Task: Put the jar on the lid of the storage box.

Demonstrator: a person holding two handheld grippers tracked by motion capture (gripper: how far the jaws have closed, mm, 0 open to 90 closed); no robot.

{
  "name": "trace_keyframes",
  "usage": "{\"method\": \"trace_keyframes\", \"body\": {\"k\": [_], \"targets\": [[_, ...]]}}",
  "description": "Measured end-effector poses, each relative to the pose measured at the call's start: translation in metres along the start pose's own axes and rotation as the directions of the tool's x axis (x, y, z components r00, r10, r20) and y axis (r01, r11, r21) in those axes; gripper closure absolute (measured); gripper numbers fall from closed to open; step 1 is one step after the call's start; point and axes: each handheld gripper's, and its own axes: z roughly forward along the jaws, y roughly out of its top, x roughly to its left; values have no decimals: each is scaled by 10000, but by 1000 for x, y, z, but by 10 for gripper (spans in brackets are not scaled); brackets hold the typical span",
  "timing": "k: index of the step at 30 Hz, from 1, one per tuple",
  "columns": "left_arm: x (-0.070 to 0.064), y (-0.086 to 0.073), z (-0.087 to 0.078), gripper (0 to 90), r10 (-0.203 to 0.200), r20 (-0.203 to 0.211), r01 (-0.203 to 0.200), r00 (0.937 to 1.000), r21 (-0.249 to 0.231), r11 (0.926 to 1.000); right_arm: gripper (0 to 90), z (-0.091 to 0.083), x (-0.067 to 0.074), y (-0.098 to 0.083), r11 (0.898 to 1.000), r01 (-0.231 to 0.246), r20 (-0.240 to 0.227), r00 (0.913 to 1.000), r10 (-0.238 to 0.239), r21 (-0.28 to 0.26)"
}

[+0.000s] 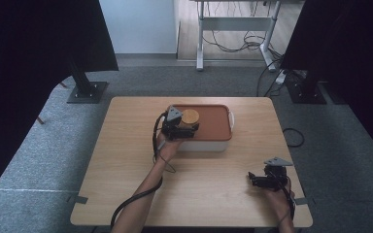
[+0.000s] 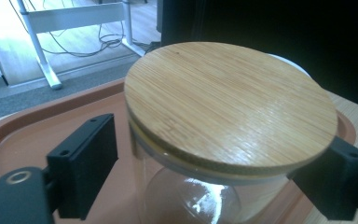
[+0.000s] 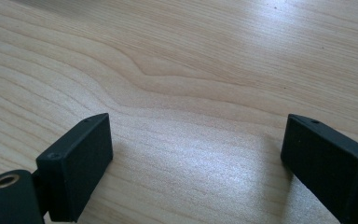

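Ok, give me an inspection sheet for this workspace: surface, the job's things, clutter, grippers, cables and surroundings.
Surface: light wooden table, bare grain under the right gripper.
Job's things: glass jar with a round bamboo lid, standing on the brown lid of a white box.
Clutter: nothing seen.
Grippers: left gripper straddles the jar below its lid, a gap showing at one jaw, so open; right gripper open, low over the table near its right front corner.
Cables: a black cable trails from the left gripper; loose wires on the floor behind.
Surroundings: grey carpet, black curtains, a white desk frame.
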Motion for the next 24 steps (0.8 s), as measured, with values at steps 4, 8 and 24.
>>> {"method": "trace_keyframes", "body": {"k": [4,8,24], "targets": [[1,1,-4,75,91,-29,-91,10000,-59,9999,84,0,0,0,10000,1,1,10000,-1,1],[1,3,-9,69,211,16,-210,9998,-132,9997,84,0,0,0,10000,0,2,10000,0,0],[-1,5,-35,56,992,-88,-992,9950,-84,9950,84,0,0,0,10000,1,2,10000,-1,-2]]}}
